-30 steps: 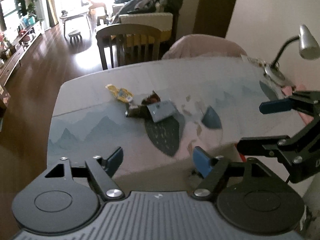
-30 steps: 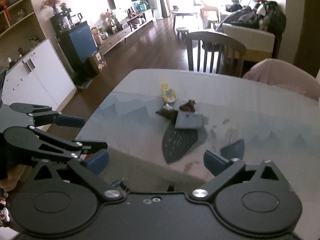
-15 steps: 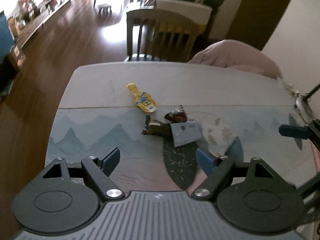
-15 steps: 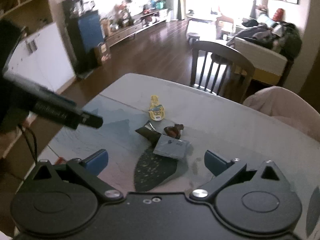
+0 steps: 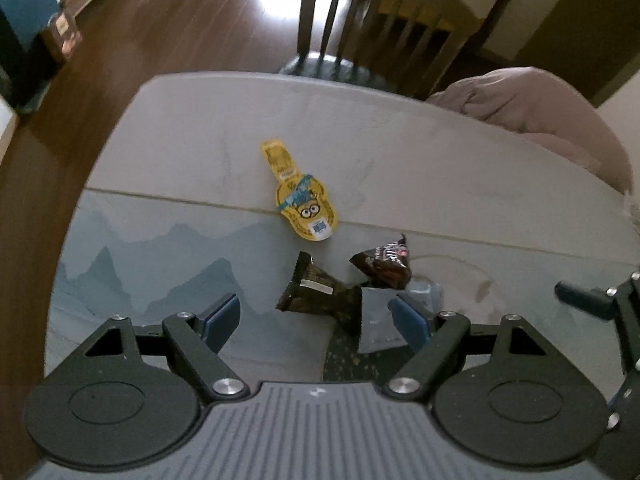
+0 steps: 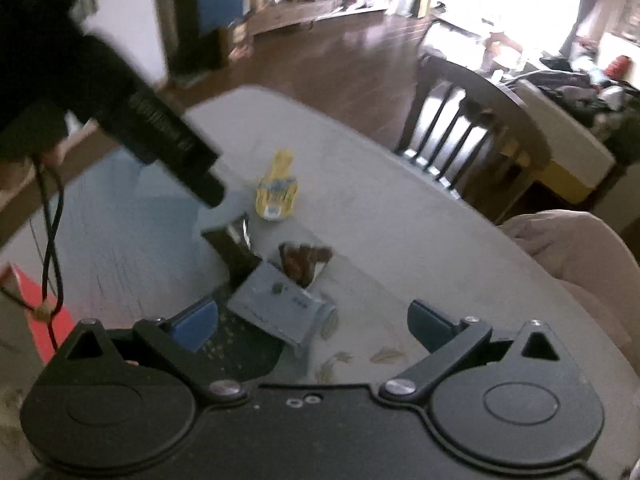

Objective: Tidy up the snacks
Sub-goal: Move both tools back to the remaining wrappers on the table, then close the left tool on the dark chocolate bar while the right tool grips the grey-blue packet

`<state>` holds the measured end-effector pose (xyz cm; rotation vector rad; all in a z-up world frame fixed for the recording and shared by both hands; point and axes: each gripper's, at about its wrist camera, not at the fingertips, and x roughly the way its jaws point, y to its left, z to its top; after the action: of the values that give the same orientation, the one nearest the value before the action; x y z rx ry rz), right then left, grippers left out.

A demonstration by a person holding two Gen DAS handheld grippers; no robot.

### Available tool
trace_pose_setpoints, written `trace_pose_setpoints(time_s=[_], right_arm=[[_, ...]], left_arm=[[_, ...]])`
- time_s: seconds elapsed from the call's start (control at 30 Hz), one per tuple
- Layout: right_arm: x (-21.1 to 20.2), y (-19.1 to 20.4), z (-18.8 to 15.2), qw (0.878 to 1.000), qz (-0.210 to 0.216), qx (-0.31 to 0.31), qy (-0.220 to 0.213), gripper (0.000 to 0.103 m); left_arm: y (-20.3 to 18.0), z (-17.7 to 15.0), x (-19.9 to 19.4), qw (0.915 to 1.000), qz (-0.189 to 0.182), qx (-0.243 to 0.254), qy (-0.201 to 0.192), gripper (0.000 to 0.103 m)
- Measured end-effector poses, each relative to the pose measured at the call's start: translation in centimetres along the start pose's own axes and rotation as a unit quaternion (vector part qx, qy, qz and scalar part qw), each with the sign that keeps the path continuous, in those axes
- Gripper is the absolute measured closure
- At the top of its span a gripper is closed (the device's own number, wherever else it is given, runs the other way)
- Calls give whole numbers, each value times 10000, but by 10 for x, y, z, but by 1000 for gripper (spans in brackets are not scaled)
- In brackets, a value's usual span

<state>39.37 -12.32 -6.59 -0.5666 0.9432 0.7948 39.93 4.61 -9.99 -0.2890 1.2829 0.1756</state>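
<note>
While we hold both hand-held grippers point(image 5: 316, 316) point(image 6: 312, 320) spread and empty, the snacks point(image 5: 306, 204) cluster mid-desk point(image 5: 180, 140) on its mountain-print cover; a wooden chair point(image 5: 360, 20) and dark floorboards point(image 5: 160, 20) lie beyond.

The table cover point(image 5: 200, 152) is pale grey, with blue-grey mountain shapes across its near half. On it, the yellow snack packet point(image 5: 301, 197) shows a goggle-eyed cartoon face and blue trim. Nearer than the packet lie a dark brown wrapper point(image 5: 316, 292), a brown-black candy bag point(image 5: 384, 266) and a grey-blue packet point(image 6: 276, 304). The fingertips point(image 5: 222, 316) are blue.
</note>
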Motion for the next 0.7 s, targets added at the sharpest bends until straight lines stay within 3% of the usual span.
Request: trace_pose_setpoints(time_s=[0.23,0.57,0.7], right_arm=[[60,9,-4,9964,323,-605,502,12],[94,22,-1,9881,392,-1449,332,12],[101,19,2,9872,483,-1455,436,12]], left_arm=[[1,12,54,9972,192,-532,484,20],[10,15,94,9879,308,-1286,807,20],[10,13,102,9873,326,-1303,850,20]])
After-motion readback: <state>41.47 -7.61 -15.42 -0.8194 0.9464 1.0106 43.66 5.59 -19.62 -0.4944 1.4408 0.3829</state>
